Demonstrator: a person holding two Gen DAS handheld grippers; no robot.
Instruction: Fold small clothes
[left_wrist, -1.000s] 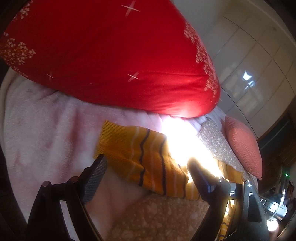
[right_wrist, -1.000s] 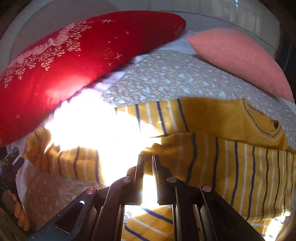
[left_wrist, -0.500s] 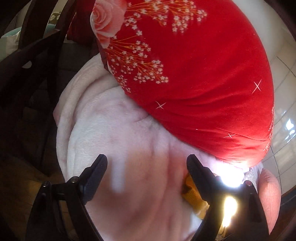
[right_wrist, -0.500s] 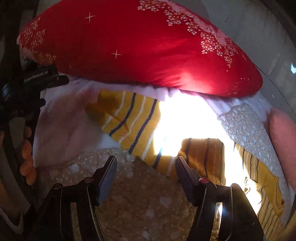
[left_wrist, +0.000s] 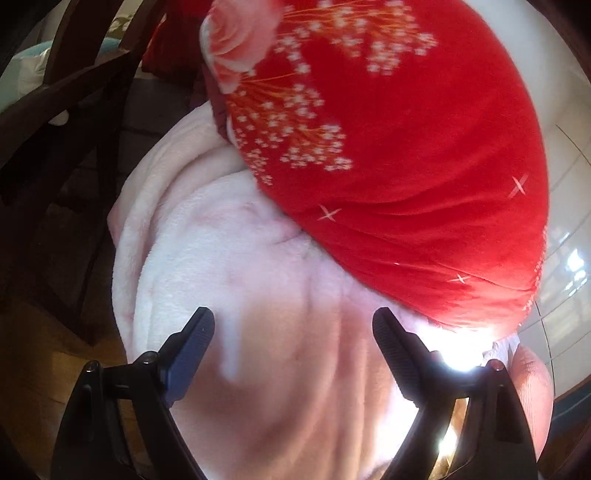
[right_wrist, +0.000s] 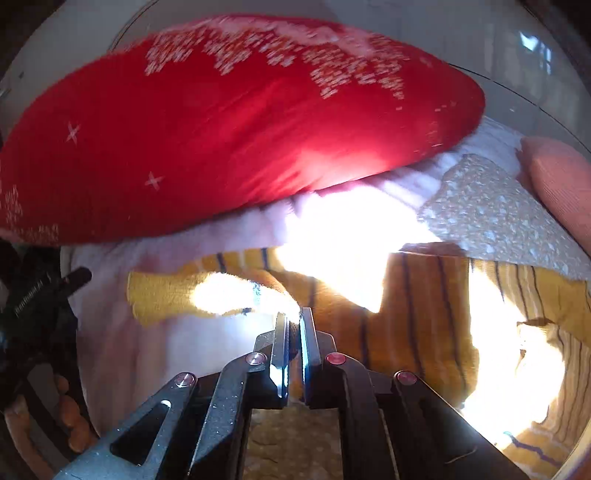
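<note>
A yellow garment with dark blue stripes lies spread on the bed, its sleeve stretched out to the left in the right wrist view. My right gripper is shut on the lower edge of that sleeve, near the body of the garment. My left gripper is open and empty, over the pale pink fleece blanket; the garment is out of its view. The left gripper also shows at the left edge of the right wrist view.
A big red flowered pillow lies just beyond both grippers; it also shows in the right wrist view. A pink cushion sits at the right. A speckled beige cover lies under the garment. Dark wooden chair legs stand left of the bed.
My right gripper was shut, opened half a second ago, and has now closed on the sleeve edge. My left gripper swung left off the garment and stays open over the blanket.
</note>
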